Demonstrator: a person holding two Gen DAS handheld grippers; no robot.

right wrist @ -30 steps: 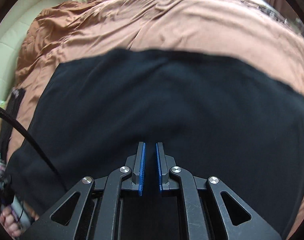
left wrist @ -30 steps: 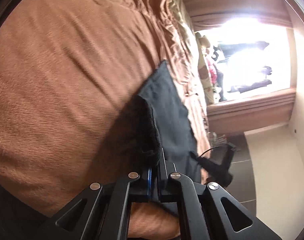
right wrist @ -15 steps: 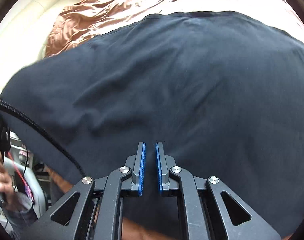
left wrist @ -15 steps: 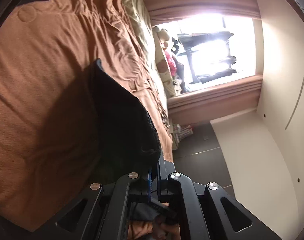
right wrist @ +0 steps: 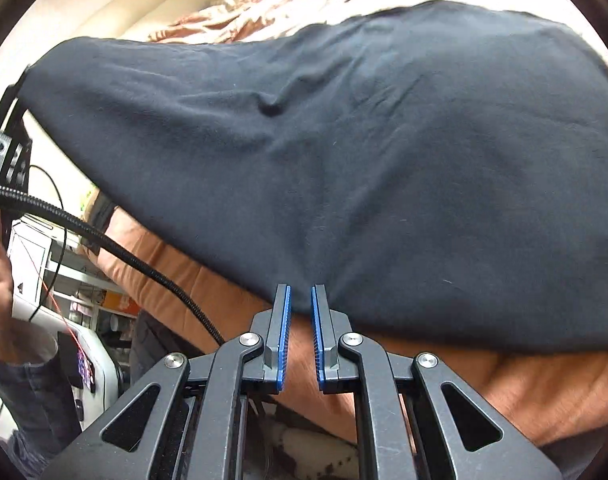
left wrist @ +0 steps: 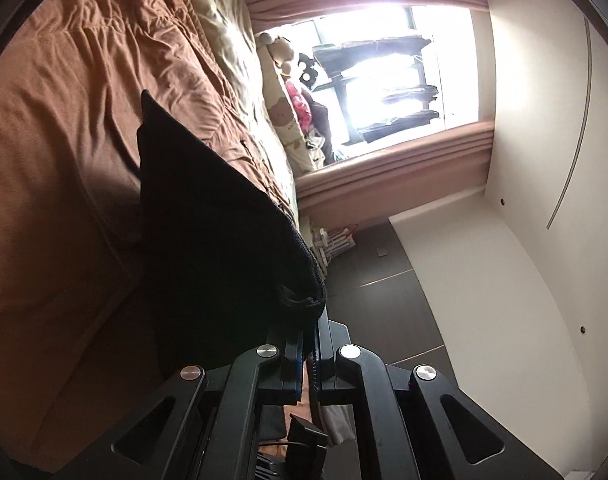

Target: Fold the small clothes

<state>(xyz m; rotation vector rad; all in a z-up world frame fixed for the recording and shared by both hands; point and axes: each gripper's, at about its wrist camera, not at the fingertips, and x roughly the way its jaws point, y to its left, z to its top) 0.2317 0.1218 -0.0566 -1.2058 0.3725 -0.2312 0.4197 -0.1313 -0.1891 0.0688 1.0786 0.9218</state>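
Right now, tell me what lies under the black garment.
Under the lifted black garment the brown blanket shows along its near edge, with shadow on it in the left view. Whatever sits beneath the rest of the cloth is covered.

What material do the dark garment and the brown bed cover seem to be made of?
Dark garment: probably soft cotton knit, matte; it shows fine fuzz and drapes in gentle creases. Brown bed cover: likely a thin woven or brushed fabric with a slight sheen; it wrinkles finely and gathers in puckered rows.

The right gripper [right wrist: 301, 304] pinches the near hem of a dark shirt [right wrist: 344, 168] — the cloth spreads far over an orange blanket [right wrist: 524, 392]; a black cable [right wrist: 116, 246] runs left.
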